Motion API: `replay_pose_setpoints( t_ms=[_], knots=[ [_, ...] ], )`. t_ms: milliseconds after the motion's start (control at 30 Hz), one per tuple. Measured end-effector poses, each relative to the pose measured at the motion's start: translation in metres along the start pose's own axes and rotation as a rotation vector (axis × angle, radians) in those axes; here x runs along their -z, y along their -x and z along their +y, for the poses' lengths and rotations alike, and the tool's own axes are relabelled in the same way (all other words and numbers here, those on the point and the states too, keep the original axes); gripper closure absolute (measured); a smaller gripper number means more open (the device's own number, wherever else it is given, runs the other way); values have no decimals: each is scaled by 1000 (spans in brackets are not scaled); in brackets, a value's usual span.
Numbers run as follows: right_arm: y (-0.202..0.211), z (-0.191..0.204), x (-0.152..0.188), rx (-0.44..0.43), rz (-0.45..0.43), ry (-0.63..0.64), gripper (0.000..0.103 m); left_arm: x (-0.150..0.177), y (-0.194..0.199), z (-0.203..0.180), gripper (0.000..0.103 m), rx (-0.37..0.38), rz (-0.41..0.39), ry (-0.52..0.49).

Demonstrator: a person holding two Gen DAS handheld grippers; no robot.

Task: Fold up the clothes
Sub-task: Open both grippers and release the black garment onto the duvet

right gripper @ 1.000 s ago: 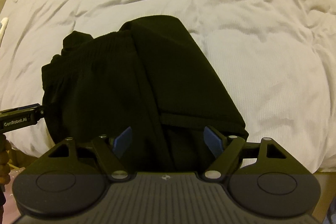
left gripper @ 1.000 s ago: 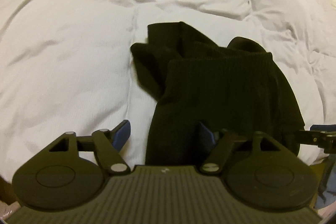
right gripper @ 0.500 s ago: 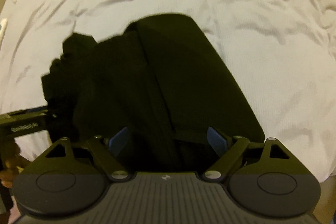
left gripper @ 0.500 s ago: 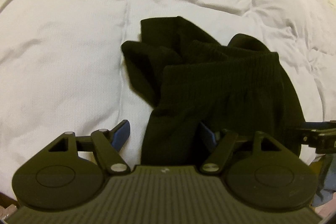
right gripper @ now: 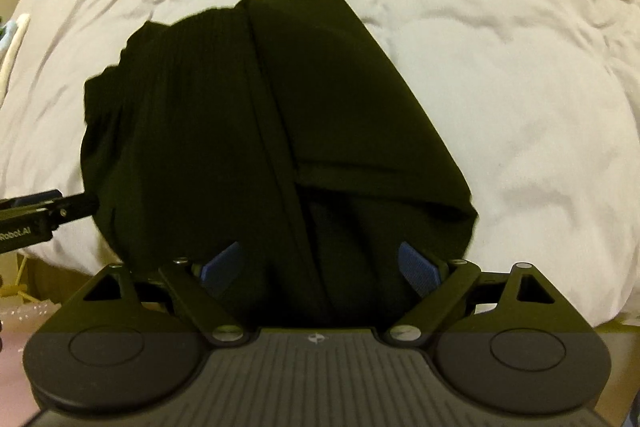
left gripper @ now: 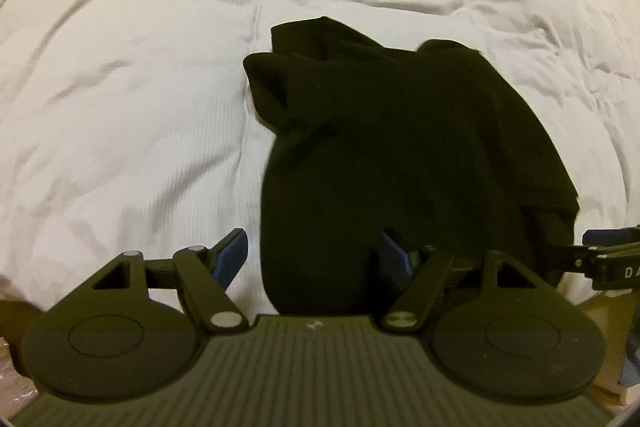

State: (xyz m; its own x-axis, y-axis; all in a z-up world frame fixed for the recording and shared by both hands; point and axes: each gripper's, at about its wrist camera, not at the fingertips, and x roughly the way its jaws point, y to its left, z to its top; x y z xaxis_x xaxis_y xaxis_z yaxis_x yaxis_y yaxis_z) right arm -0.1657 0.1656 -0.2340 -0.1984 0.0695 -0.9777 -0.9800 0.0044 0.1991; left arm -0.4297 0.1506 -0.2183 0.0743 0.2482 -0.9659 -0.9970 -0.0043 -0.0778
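A black garment [left gripper: 400, 155] lies folded in a thick bundle on the white duvet [left gripper: 140, 87], its ribbed band bunched at the far left corner. My left gripper [left gripper: 312, 257] hovers open over the bundle's near left edge. One blue pad is over bare duvet, the other over the cloth, and neither presses on it. In the right wrist view the same garment [right gripper: 260, 131] shows a diagonal fold line and an overlapping flap. My right gripper [right gripper: 320, 267] is above its near edge with the jaws opening; cloth lies below them, ungripped. Each gripper's tip shows at the edge of the other's view.
The duvet [right gripper: 500, 87] is rumpled with creases all around the bundle. Its near edge drops off to brown flooring [right gripper: 24, 291] at the lower left. A pale narrow object [right gripper: 14, 43] lies off the bed's left side.
The right jaws have spread wider and no longer hold the cloth's near edge. The left gripper has lifted a little, so more duvet shows; its jaws stand as wide as before.
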Motion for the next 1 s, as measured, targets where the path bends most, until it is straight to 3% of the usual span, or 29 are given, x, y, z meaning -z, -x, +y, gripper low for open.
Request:
replay_pose_setpoints(
  t_ms=[567, 833, 1000],
  knots=[
    [83, -65, 120, -43, -116, 107, 14, 133, 92, -93, 34, -46, -116, 20],
    [94, -72, 132, -63, -135, 136, 14, 152, 104, -87, 34, -47, -136, 81],
    [88, -67, 120, -73, -122, 143, 14, 139, 92, -65, 34, -42, -127, 132]
  ],
)
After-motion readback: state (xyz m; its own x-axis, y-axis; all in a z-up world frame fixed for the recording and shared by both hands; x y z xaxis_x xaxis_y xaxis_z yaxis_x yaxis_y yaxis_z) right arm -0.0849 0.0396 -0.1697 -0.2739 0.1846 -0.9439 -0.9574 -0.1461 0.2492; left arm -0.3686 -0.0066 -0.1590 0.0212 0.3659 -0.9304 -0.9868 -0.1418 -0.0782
